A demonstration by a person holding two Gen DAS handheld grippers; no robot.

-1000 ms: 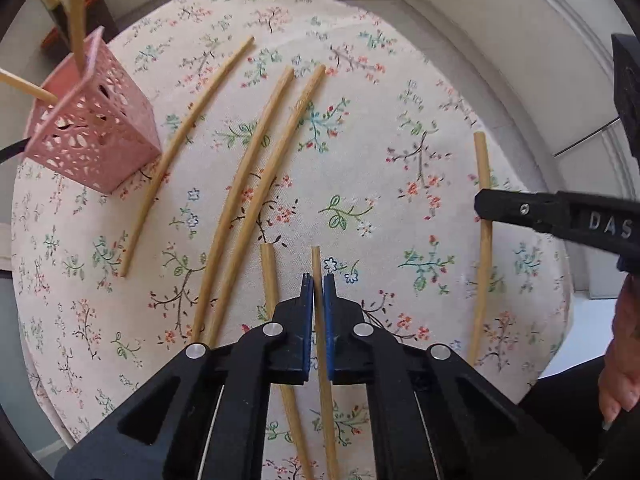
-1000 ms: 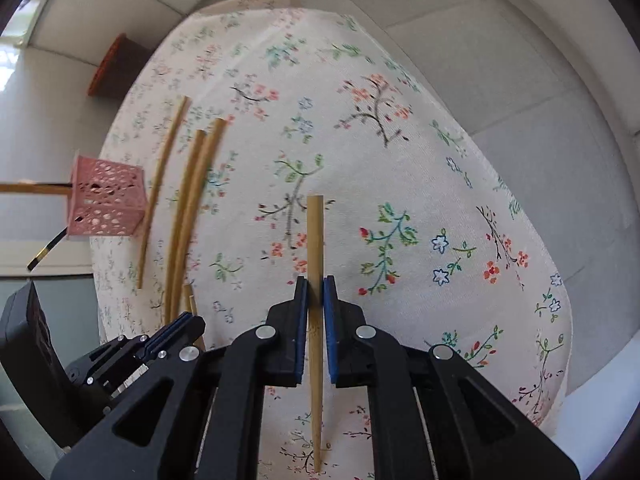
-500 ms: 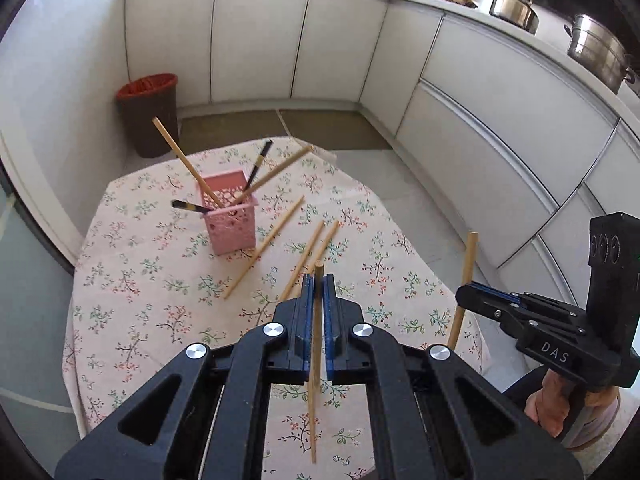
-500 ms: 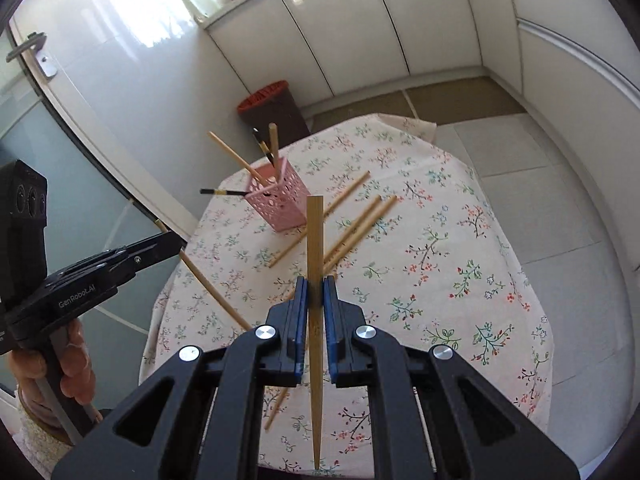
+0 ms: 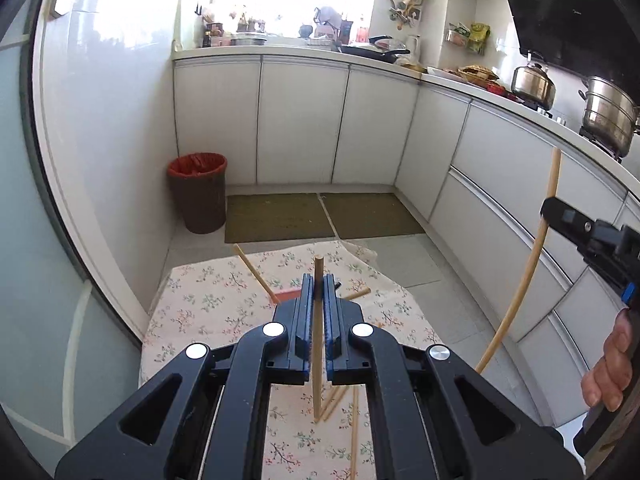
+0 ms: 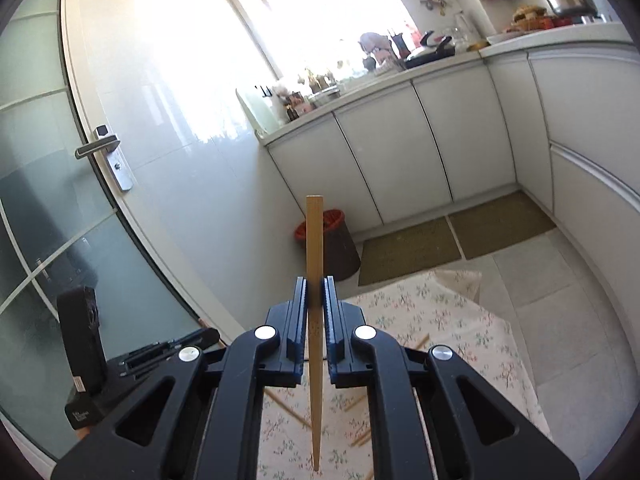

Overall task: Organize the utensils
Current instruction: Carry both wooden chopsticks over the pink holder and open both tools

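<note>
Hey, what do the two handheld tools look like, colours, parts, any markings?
Both tools, left tool and right tool, are matte black plastic with triangular cut-outs, round silver rivets and blue ribbed finger pads. The left tool's black body bears small white lettering, too small to read.

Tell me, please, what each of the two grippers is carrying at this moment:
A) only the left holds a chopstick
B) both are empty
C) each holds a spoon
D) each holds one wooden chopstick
D: the left gripper is clamped on one wooden chopstick, and the right gripper is clamped on another chopstick, both lifted above the floral tablecloth.
</note>
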